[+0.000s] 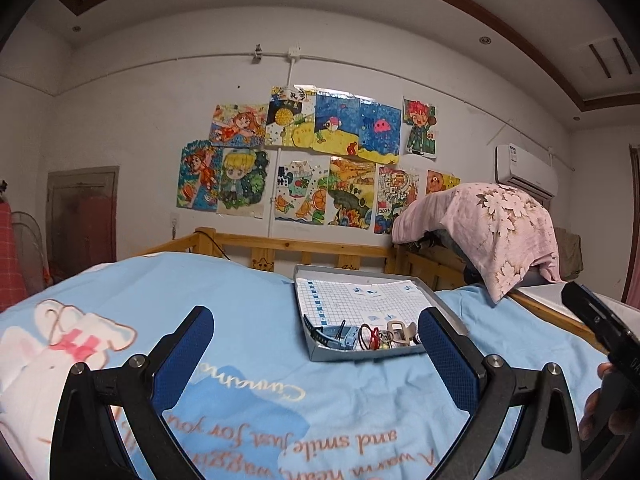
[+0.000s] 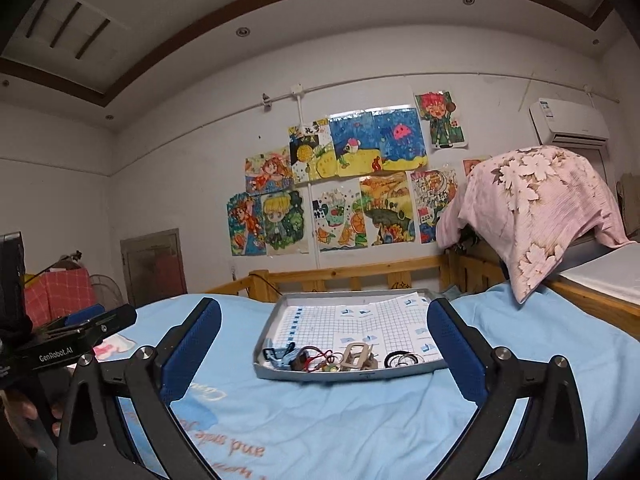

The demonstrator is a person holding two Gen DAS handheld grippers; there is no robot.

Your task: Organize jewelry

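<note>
While both of my grippers hang back over the pale blue printed bedspread, the shallow grey metal tray lined with white grid paper sits ahead of them, and everything I describe is placed against that tray. My left gripper has its blue-padded jaws spread wide with nothing between them, and so does my right gripper; neither touches the tray. From the left camera the tray lies ahead and off to the right of centre, its near right corner hidden behind the right finger; from the right camera it sits almost squarely between the fingers, so I judge the right hand better lined up for a first reach. The tangle of small jewelry is bunched along the tray's near rim, running side to side across my line of approach, with the far grid squares bare. I make out a blue-grey clip-like piece at the left end, red and brown cords with small beads in the middle, a beige rectangular buckle, and a few dark thin rings at the right end. Pieces overlap, so picking out one may drag its neighbours.
</note>
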